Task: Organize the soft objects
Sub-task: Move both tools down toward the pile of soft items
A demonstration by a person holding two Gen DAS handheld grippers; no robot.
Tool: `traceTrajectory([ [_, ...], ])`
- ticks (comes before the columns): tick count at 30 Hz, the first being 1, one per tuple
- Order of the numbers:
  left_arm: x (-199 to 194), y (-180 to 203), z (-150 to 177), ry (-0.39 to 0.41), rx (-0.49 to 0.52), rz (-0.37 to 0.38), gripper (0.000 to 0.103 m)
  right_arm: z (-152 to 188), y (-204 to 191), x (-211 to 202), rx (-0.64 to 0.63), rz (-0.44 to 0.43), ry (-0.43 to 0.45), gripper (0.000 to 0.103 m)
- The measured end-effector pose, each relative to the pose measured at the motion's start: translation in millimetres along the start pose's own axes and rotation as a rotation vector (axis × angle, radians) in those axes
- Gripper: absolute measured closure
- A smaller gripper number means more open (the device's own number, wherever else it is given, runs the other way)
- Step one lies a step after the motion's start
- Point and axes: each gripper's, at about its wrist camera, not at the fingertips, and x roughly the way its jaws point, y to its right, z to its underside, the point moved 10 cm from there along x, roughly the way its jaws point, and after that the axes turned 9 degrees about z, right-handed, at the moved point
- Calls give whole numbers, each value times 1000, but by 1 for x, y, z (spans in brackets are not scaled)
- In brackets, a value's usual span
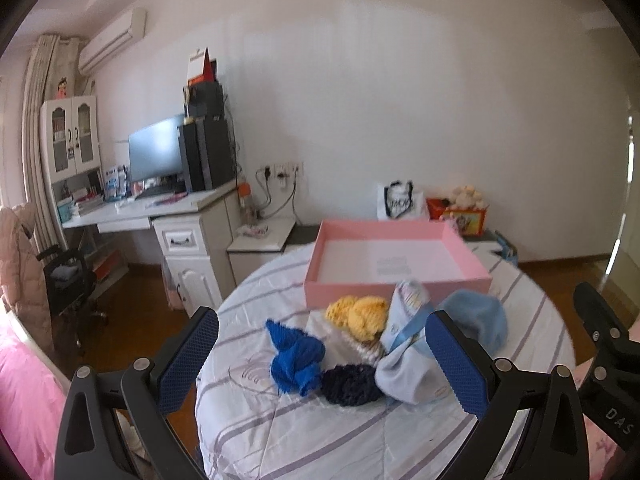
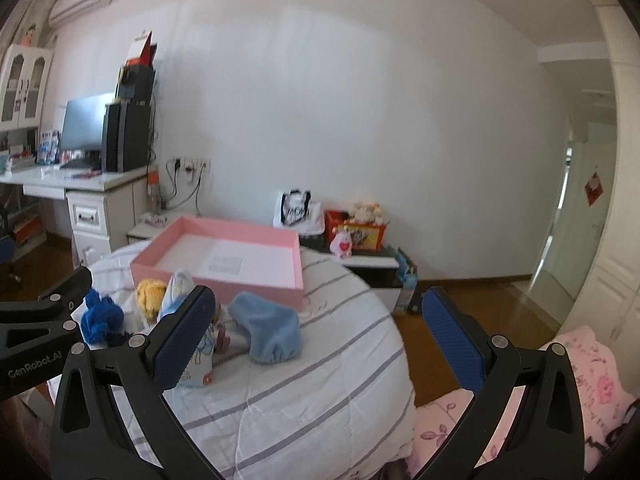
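Hovering with jaws spread wide and empty, the left gripper frames a heap of knitwear on the striped quilt: royal-blue knit, yellow yarn piece, navy scrunchie-like bundle. At twelve o'clock waits the shallow pink box, bare. Right gripper gapes too, fleecy blue sock between.

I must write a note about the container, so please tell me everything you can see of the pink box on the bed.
The shallow pink rectangular cardboard-looking box lies flat and open, without a lid, on the white quilt with purple stripes. Its walls are pink and low; its floor looks white with a faint printed patch near the middle. Nothing lies inside. The soft things lie just before its near wall; whether any touches it, I cannot tell.
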Motion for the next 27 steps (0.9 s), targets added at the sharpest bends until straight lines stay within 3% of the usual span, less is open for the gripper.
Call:
traceTrajectory([
  [15, 52, -23, 29, -199, -38, -35, 1, 43, -45, 41, -77, -59, -161, 0],
  [27, 71, -57, 44, -216, -73, -48, 1, 44, -89, 49, -112, -136, -189, 0],
])
